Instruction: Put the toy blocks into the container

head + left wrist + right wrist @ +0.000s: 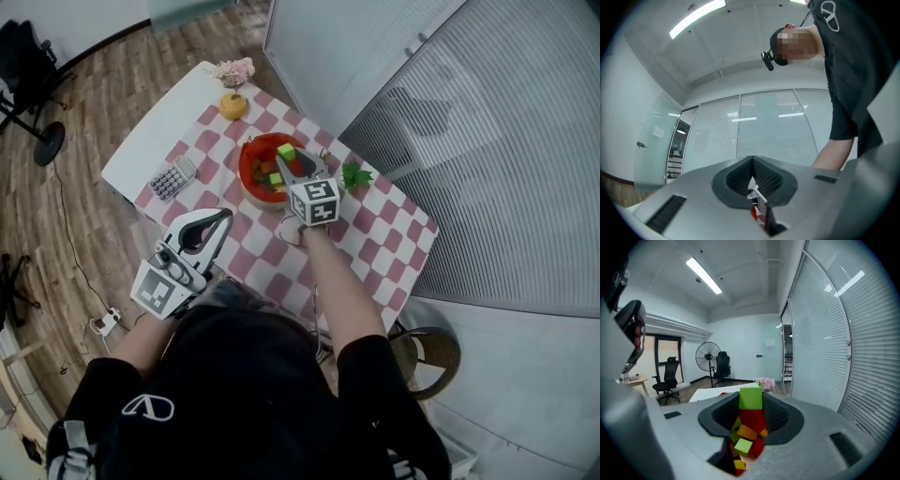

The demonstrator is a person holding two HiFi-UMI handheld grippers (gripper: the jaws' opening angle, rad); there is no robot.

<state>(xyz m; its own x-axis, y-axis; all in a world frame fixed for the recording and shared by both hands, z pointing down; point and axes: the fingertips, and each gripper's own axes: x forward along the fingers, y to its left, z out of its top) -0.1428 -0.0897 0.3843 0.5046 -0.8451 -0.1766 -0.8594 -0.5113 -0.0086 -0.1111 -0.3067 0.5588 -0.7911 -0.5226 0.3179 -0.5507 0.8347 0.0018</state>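
Note:
A red bowl (246, 161) holding several coloured blocks stands in the middle of the checkered table (375, 239). My right gripper (289, 159) hangs just over the bowl, shut on a light green block (286, 151). In the right gripper view the green block (751, 398) sits between the jaw tips of the right gripper (751, 391). Below it are the red bowl (754, 419) and its yellow, orange and green blocks. My left gripper (225, 217) is held back at the table's near edge, away from the bowl. In its own view the left gripper (752, 159) is shut with nothing in it.
A calculator (172, 178) lies left of the bowl, and a green leaf toy (355, 175) lies to its right. An orange round thing (232, 105) and pink flowers (234, 70) sit at the far end. A chair (427, 352) stands at the table's right, beside a glass wall.

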